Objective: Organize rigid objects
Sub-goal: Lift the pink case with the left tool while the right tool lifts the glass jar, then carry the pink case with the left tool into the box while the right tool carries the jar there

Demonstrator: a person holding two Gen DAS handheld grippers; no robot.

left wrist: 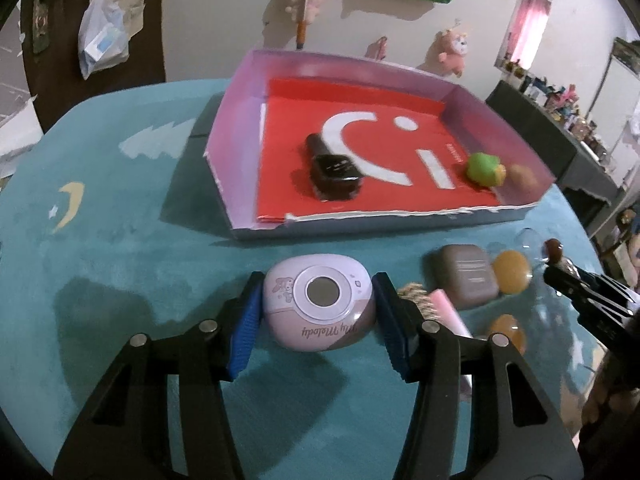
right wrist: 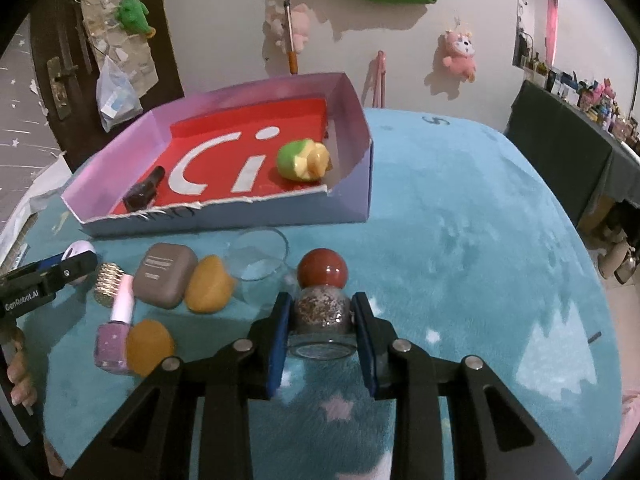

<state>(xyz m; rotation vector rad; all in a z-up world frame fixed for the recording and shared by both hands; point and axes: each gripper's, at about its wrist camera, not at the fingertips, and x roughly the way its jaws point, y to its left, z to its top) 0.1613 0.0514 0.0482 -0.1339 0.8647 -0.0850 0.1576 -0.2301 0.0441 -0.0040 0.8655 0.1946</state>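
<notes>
Pink case (left wrist: pixel 320 306) and glitter bottle (right wrist: pixel 321 316) both clamped.

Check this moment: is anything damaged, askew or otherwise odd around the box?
The box has a ragged, torn front edge, its white card frayed. Inside, the dark nail polish bottle lies on its side rather than upright. Nothing is spilled.

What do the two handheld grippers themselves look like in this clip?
Both the left gripper and right gripper share one design: black plastic linkage arms with triangular cut-outs, silver round pivot pins, and blue ribbed pads. The left one's body carries white "GenRobot.AI" lettering. No cables or sleeves show.
</notes>
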